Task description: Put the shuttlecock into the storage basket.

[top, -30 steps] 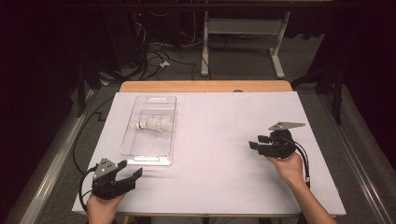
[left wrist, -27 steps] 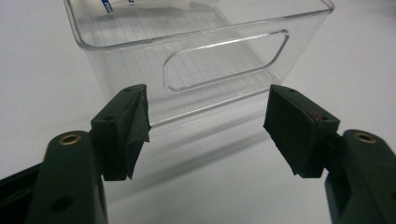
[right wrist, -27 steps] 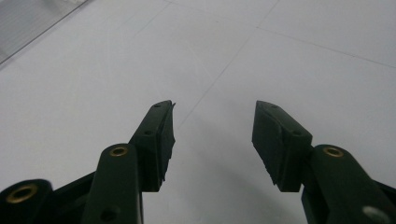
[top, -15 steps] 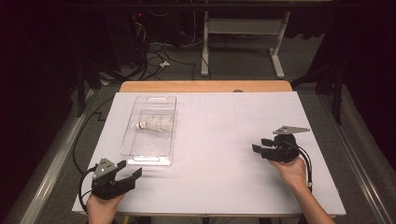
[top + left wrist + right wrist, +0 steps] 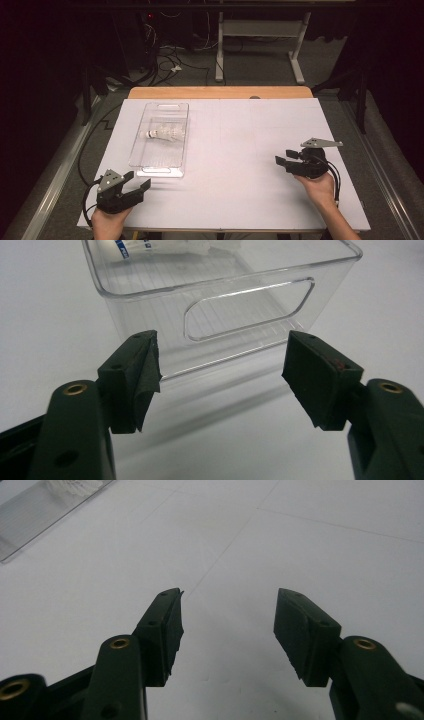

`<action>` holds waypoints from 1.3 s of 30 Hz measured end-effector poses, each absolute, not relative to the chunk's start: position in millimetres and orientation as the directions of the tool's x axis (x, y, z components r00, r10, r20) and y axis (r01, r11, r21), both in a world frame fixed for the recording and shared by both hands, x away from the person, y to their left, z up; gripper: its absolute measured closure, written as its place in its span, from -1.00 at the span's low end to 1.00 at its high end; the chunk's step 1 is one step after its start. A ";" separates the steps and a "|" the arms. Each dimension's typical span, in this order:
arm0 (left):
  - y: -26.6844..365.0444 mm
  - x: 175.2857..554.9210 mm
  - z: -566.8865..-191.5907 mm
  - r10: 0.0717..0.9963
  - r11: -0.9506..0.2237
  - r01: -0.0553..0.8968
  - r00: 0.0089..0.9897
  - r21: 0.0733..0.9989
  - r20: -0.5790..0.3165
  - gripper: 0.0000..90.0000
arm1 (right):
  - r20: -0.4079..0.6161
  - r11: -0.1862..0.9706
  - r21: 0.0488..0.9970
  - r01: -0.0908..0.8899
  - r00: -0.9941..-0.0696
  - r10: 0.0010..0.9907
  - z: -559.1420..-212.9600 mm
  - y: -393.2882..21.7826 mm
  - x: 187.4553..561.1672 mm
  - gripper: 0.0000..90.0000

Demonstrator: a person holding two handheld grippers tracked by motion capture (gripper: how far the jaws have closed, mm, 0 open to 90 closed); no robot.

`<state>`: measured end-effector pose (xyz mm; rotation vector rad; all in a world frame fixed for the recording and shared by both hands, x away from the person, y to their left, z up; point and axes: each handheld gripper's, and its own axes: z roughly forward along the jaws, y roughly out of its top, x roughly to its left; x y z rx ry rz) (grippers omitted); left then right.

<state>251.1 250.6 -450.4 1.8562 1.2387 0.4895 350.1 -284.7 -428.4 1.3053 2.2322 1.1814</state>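
Fingers: standing wide and empty on both grippers, left gripper (image 5: 131, 187) facing the tray's near end, right gripper (image 5: 283, 162) over bare tabletop.
Change: right gripper drifting outward and nearer the person over the last second; left resting unmoved; suggesting no reach begun.
Tray (image 5: 150, 287): lying far left, shuttlecock (image 5: 165, 134) inside.
Writing: blue lettering showing on the shuttlecock's band (image 5: 121, 248), too cropped for reading.

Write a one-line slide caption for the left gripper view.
Open left gripper facing the handle end of a clear plastic bin on the white table.
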 end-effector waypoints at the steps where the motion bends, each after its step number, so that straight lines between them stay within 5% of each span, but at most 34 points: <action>1: 249.9 251.7 -450.5 0.890 -0.174 0.569 0.441 0.804 -0.119 -0.29 | 0.144 0.246 0.773 0.585 -0.539 0.830 -428.3 -285.0 349.1 0.00; 39: 250.9 251.3 -450.6 0.892 -0.169 0.570 0.435 0.804 -0.121 -0.29 | 0.140 0.192 0.808 0.557 -0.497 0.856 -445.7 -320.2 315.2 -0.10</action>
